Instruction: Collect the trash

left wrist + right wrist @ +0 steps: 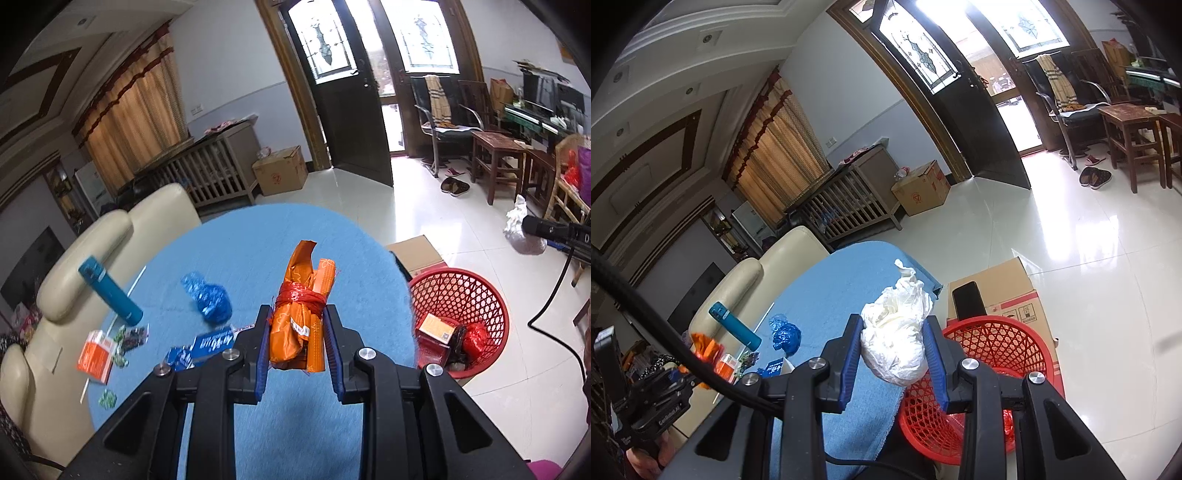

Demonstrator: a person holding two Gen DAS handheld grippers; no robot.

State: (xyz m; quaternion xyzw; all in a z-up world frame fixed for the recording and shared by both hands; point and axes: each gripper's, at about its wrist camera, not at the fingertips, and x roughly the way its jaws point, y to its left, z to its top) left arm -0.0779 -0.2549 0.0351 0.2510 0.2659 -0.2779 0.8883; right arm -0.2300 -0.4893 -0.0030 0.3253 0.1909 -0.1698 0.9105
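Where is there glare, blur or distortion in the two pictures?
Left wrist view: the floor shines with door light, straight door frames bend, and the held orange bundle is sharp. Right wrist view: the doorway is blown out white, the floor glares, and the white bag stays clear while the corners go black.

The orange wrapper bundle [301, 325] is looking like glossy plastic film, bound by shiny red plastic string, and is sitting between the left gripper's [298, 328] matt black plastic fingers with ribbed blue pads. The white plastic bag [897, 339] is showing thin, crinkled and faintly sheeny between the right gripper's [894, 343] pads. The blue tablecloth [240, 251] is appearing as matt woven cloth, the red basket [461, 291] as glossy plastic mesh, and the floor tiles [1089, 258] are gleaming smooth.
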